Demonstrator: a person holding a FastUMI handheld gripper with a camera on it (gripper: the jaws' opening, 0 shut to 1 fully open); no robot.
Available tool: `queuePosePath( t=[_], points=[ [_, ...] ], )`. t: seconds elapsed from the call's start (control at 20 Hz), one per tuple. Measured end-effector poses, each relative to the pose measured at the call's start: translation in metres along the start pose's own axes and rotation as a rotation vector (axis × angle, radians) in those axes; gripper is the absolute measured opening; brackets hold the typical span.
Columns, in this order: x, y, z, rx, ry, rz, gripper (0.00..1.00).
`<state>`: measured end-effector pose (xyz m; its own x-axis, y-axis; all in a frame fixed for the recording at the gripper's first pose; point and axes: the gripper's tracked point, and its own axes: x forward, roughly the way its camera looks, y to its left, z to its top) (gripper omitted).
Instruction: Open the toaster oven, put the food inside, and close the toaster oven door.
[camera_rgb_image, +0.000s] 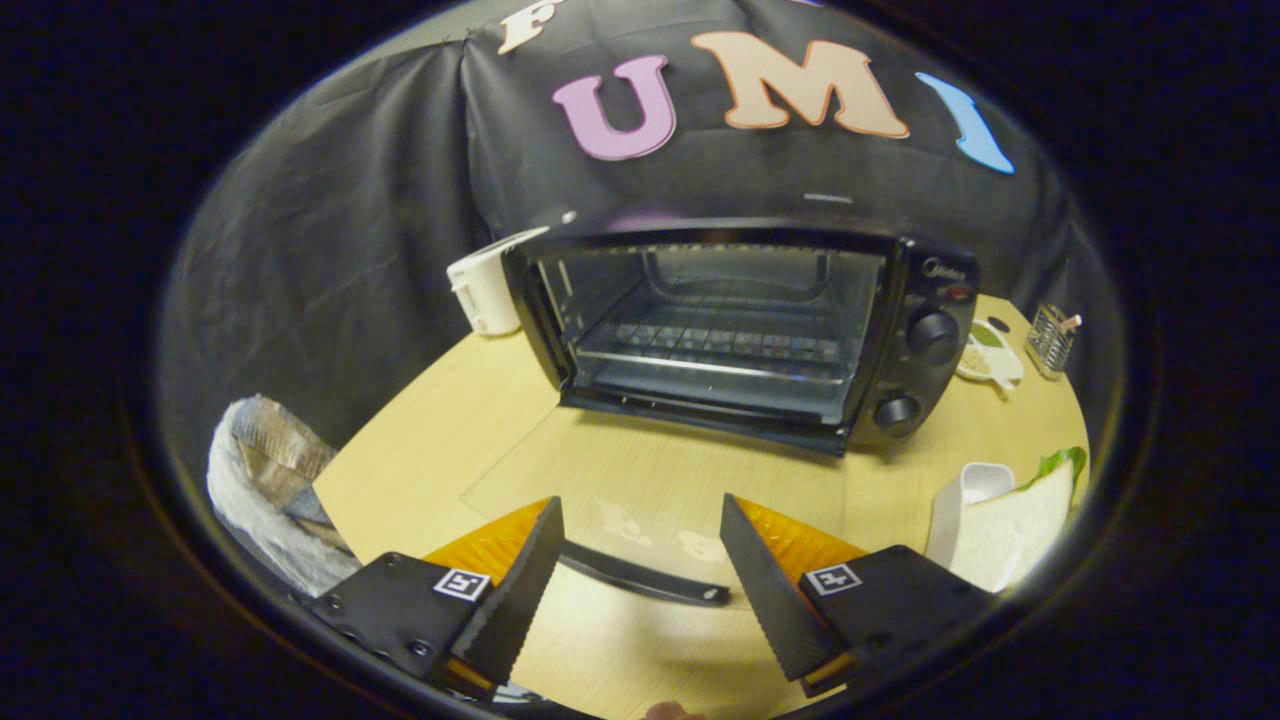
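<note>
The black toaster oven (740, 330) stands at the back of the wooden table with its cavity exposed and a wire rack (720, 345) inside. Its glass door (660, 480) is swung down flat toward me, and the dark door handle (640, 580) lies crosswise between my fingers, near their bases. My gripper (640, 503) is open, its fingers spread wide on either side of the handle without pressing on it. The food, a white-bread sandwich (1010, 530) with green lettuce, rests on a white plate (965, 495) to the right of my right finger.
A white appliance (485, 290) sits left of the oven. A basket lined with white cloth (265, 470) is at the table's left edge. Right of the oven are a small dish (985, 360) and a wire holder (1052, 340).
</note>
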<state>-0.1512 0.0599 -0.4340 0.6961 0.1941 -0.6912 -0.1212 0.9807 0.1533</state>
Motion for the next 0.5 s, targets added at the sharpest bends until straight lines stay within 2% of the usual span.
queuePosePath(
  t=[0.2, 0.5],
  points=[
    [-0.017, -0.044, 0.05, 0.041, -0.117, -0.071, 0.98],
    [-0.055, -0.166, 0.079, 0.113, -0.213, -0.284, 0.98]
  ],
)
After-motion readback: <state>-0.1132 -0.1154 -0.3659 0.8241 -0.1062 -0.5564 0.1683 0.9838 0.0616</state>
